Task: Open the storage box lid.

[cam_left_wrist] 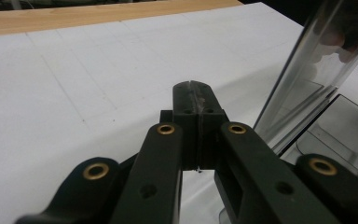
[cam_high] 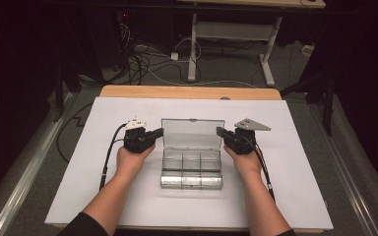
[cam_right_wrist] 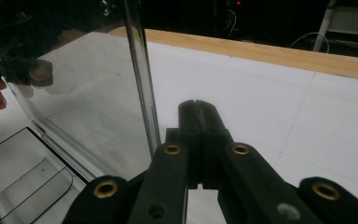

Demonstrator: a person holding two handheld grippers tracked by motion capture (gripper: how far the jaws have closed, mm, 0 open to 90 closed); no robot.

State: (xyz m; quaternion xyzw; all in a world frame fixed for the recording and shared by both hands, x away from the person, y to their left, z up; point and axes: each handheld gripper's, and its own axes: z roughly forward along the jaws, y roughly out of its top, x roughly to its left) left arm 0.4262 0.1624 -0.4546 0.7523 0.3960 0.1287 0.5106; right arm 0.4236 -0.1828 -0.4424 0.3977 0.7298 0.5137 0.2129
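Observation:
A clear plastic compartment box (cam_high: 191, 169) stands open in the middle of the white sheet, its lid (cam_high: 193, 133) raised upright at the back. My left gripper (cam_high: 158, 132) is at the lid's left edge, jaws pressed together with nothing between them. My right gripper (cam_high: 220, 131) mirrors it at the lid's right edge, also shut and empty. In the left gripper view the shut jaw tips (cam_left_wrist: 193, 89) sit just left of the lid (cam_left_wrist: 307, 70). In the right gripper view the tips (cam_right_wrist: 198, 107) sit just right of the lid's edge (cam_right_wrist: 142, 79). Whether either touches the lid is unclear.
The white sheet (cam_high: 103, 191) covers most of a wooden table, whose bare back edge (cam_high: 187, 92) shows behind. Cables (cam_high: 106, 162) trail from both grippers along the forearms. Beyond the table are a desk frame (cam_high: 231, 34) and floor cables.

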